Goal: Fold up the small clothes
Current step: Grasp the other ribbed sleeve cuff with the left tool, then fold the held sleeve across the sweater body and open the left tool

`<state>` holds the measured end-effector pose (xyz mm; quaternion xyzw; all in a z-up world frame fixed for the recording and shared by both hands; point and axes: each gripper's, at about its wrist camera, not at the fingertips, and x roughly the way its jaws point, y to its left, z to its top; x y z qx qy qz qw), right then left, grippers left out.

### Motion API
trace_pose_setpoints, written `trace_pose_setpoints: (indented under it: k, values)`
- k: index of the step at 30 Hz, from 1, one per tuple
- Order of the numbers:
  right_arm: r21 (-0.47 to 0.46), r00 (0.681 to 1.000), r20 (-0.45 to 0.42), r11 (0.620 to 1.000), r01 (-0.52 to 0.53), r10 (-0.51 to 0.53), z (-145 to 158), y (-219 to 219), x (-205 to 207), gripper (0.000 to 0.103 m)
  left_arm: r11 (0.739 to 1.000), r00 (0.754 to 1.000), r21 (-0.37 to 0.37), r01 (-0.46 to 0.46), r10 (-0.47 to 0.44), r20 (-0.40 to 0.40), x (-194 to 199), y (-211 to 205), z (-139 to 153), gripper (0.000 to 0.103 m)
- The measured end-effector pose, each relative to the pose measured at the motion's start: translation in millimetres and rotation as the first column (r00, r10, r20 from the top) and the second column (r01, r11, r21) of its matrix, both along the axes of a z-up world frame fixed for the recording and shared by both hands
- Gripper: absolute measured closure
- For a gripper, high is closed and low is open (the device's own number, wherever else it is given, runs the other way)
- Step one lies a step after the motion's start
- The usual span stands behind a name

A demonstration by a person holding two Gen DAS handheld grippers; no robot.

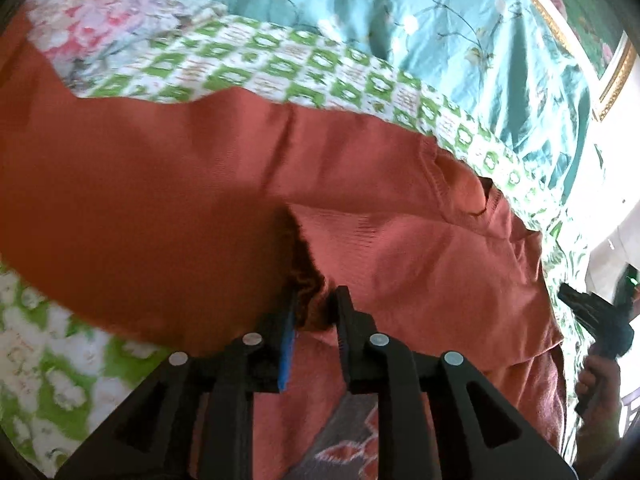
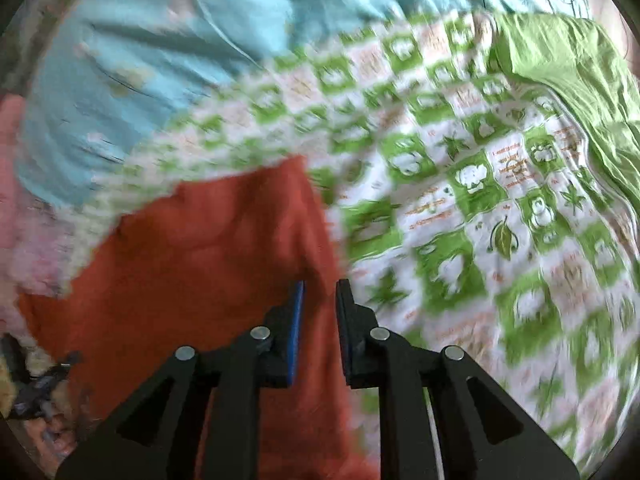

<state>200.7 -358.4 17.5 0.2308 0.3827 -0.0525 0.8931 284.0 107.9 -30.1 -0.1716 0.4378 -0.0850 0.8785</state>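
A rust-orange knit garment [image 1: 168, 184] lies spread on a green-and-white checked quilt [image 1: 280, 64]. My left gripper [image 1: 316, 300] is shut on a bunched fold of the garment, and the cloth fills the gap between its fingers. The right gripper shows at the right edge of the left wrist view [image 1: 596, 320], held in a hand. In the right wrist view the right gripper [image 2: 320, 288] sits over the garment's right edge [image 2: 224, 240]; its jaws are a little apart with cloth between them, and blur hides whether they pinch it.
A teal flowered sheet [image 1: 400, 12] lies beyond the quilt [image 2: 480, 200]. A plain green cloth [image 2: 568, 64] lies at the far right. A pink floral fabric [image 1: 100, 28] is at the far left. A gold-framed edge [image 1: 616, 80] stands at the right.
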Motion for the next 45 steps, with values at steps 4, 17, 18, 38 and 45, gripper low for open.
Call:
trace_pose_setpoints:
  k: [4, 17, 18, 38, 45]
  values:
    - [0.036, 0.992, 0.046, 0.992, -0.117, 0.116, 9.0, 43.3, -22.8, 0.057, 0.998, 0.999, -0.043, -0.042, 0.042, 0.0, -20.8, 24.4, 5.2, 0.083]
    - [0.175, 0.959, -0.038, 0.947, -0.27, 0.281, -24.3, 124.8, -54.2, 0.056, 0.906, 0.906, -0.018, -0.424, 0.423, -0.028, -55.1, 174.6, 8.6, 0.031]
    - [0.176, 0.958, -0.041, 0.946, -0.273, 0.284, -24.3, 127.3, -55.8, 0.056, 0.886, 0.886, -0.022, -0.462, 0.461, -0.035, -53.6, 191.1, 7.1, 0.027]
    - [0.165, 0.936, -0.088, 0.932, -0.324, 0.341, -32.0, 156.9, -68.6, 0.053, 0.866, 0.861, 0.058, -0.497, 0.483, 0.161, 8.1, 277.6, 46.3, 0.099]
    - [0.185, 0.943, -0.064, 0.933, -0.31, 0.326, -28.1, 149.7, -74.9, 0.054, 0.961, 0.938, 0.045, -0.272, 0.254, 0.234, 5.5, 146.1, 72.9, 0.1]
